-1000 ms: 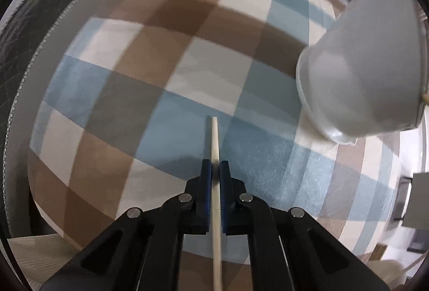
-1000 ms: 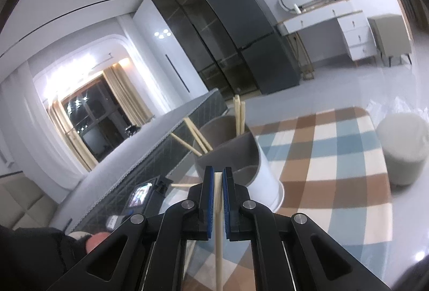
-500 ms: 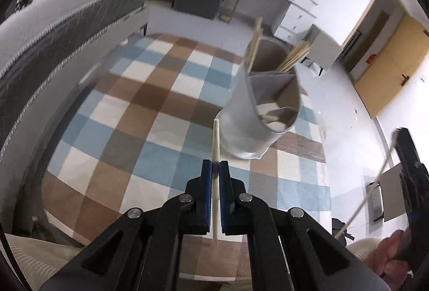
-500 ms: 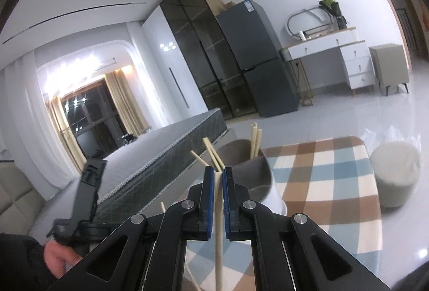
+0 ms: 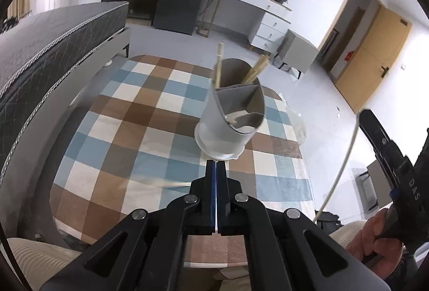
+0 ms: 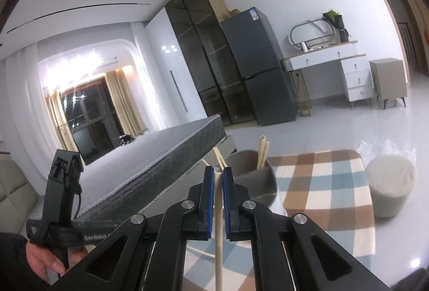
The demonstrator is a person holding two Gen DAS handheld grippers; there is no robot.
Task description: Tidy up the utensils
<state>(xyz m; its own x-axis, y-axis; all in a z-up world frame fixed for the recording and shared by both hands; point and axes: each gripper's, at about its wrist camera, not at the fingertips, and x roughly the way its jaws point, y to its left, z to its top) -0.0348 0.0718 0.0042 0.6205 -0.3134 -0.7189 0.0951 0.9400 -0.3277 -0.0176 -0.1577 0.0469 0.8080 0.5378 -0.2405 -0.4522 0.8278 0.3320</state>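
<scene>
— So, what is taking up most of the left wrist view?
— The round table in a checked tablecloth [image 5: 128,130] is filling it from 7 to 2 o'clock. The grey divided utensil holder [image 5: 228,127] is standing upright on it at 12 o'clock from the left gripper [image 5: 215,165], just beyond the tips.
— How are that gripper's pads sitting?
— They are pressing almost together, showing only a thin pale sliver between them. A pale blurred streak [image 5: 161,182] is lying on the cloth at 9 o'clock from the tips; I cannot tell what it is.
— And the right gripper [image 6: 217,170]?
— It is pinching a pale chopstick [image 6: 218,224] that is running down between the blue pads toward 6 o'clock. In the left view the chopstick is hanging at 3 o'clock, off the table's edge.
— What is sitting in the holder?
— Wooden chopsticks [image 5: 219,63] are leaning in its far compartment, poking above the rim toward 12 and 1 o'clock.
</scene>
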